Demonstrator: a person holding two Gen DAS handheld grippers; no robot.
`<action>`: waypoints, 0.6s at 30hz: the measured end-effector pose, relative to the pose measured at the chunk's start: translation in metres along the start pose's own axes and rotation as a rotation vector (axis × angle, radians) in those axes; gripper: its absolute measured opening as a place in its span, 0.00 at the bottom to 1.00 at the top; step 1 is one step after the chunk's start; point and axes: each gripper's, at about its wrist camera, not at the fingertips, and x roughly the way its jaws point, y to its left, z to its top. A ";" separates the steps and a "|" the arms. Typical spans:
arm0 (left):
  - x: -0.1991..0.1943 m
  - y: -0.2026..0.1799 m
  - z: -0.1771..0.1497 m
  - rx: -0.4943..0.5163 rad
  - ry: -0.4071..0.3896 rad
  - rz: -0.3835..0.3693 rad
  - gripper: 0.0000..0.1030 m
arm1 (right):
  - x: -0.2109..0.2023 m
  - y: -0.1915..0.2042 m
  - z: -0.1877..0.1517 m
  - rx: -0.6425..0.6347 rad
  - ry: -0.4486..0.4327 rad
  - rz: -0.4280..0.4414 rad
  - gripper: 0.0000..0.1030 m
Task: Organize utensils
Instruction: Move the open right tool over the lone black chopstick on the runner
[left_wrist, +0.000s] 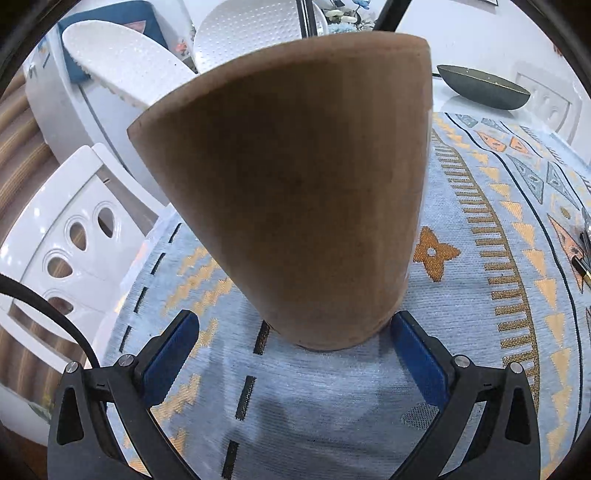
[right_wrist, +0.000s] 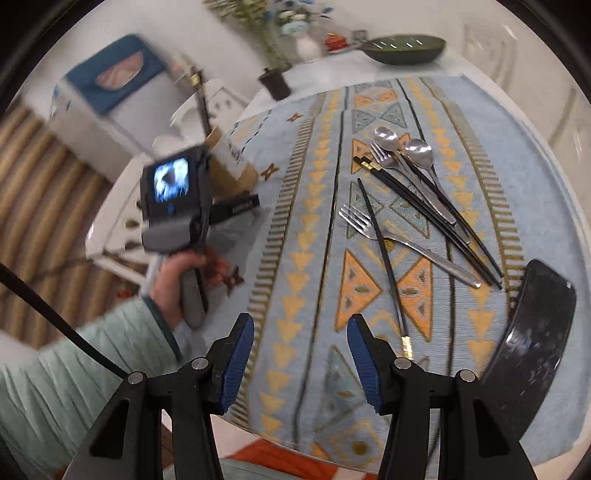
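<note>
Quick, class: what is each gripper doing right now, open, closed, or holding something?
Left gripper: open around the base of the brown holder, pads not visibly pressing.
Right gripper: open, holding nothing, above the tablecloth.

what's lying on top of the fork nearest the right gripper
One black chopstick crosses over the neck of that fork, just below the tines. The tines and the long handle stay visible on the patterned cloth; only the short stretch under the chopstick is covered.
</note>
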 end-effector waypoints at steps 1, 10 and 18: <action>0.000 -0.001 0.000 0.003 0.001 0.002 1.00 | 0.002 0.000 0.004 0.023 0.002 0.007 0.49; 0.008 0.011 -0.005 -0.031 0.020 -0.035 1.00 | -0.014 -0.006 0.043 0.129 -0.047 0.001 0.50; 0.019 0.028 -0.005 -0.072 0.037 -0.091 1.00 | 0.004 -0.013 0.053 0.182 -0.006 0.002 0.50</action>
